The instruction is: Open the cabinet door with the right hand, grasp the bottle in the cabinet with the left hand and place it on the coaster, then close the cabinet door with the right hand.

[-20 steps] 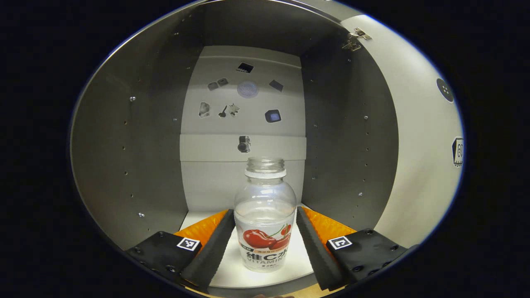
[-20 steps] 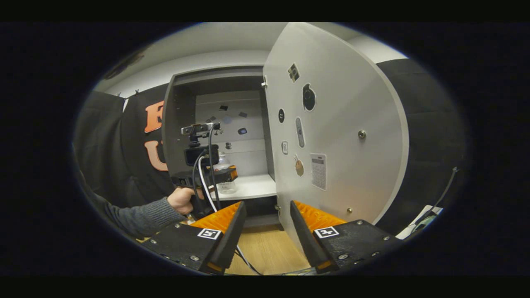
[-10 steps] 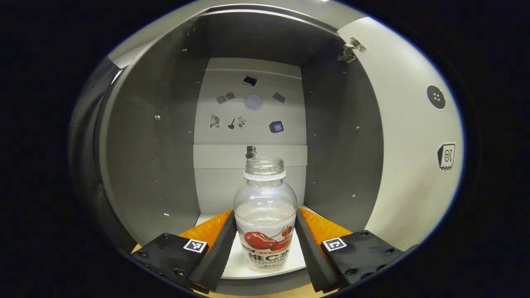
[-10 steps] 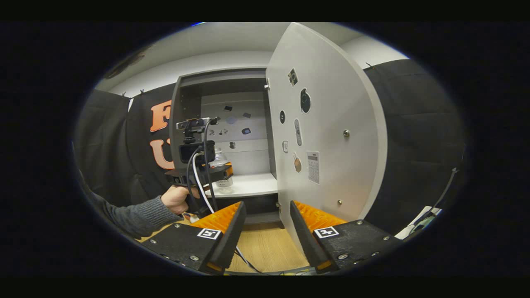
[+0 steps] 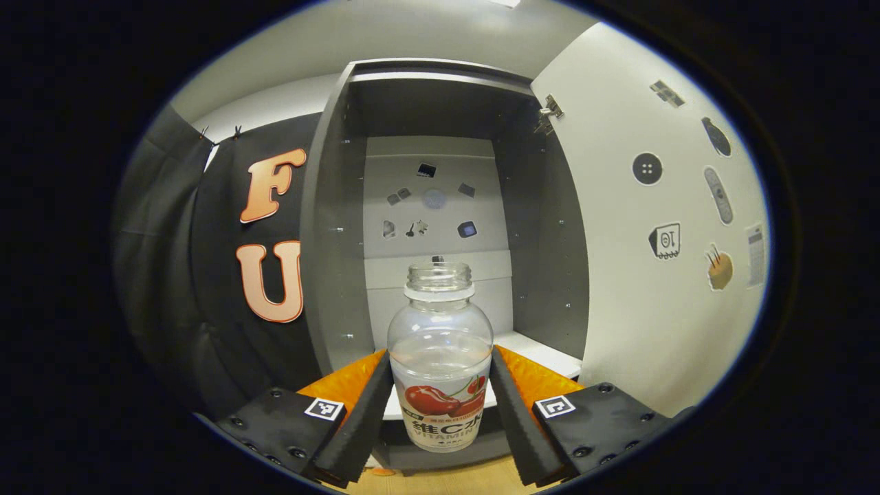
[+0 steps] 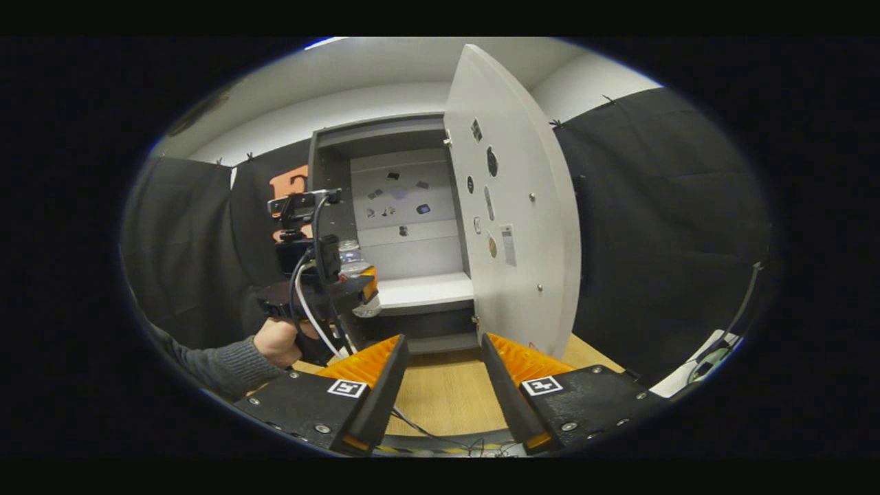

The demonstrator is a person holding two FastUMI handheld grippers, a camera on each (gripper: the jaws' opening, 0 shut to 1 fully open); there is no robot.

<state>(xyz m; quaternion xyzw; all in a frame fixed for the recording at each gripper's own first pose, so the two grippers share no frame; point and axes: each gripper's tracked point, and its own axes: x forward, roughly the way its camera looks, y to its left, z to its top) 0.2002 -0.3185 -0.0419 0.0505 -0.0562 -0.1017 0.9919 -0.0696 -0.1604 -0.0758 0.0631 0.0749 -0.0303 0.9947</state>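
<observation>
My left gripper sits at the bottom centre of the left gripper view, and both of its fingers press against the sides of the bottle, clamped on its lower body at the label. The bottle stands upright between them, clear, uncapped, with a red fruit picture on its label, and it fills the lower middle of that frame. Behind it, in the centre, is the cabinet, its grey interior open to me, its white shelf showing just past the bottle's right shoulder. Small stickers dot the pale back panel in the upper middle. The cabinet door swings wide along the right side of the frame, its inner face carrying more stickers, with a hinge near its upper left corner. A strip of wooden table shows at the very bottom edge, under the bottle.

In the right gripper view, my right gripper is at the bottom centre with its fingers spread apart and nothing between them; only the wooden table lies in the gap. Farther off, at the left centre of that frame, my left hand in a grey sleeve holds the left gripper with the bottle, in front of the cabinet opening. The cabinet door stands open, edge toward me, in the upper middle, well apart from my right fingers.
</observation>
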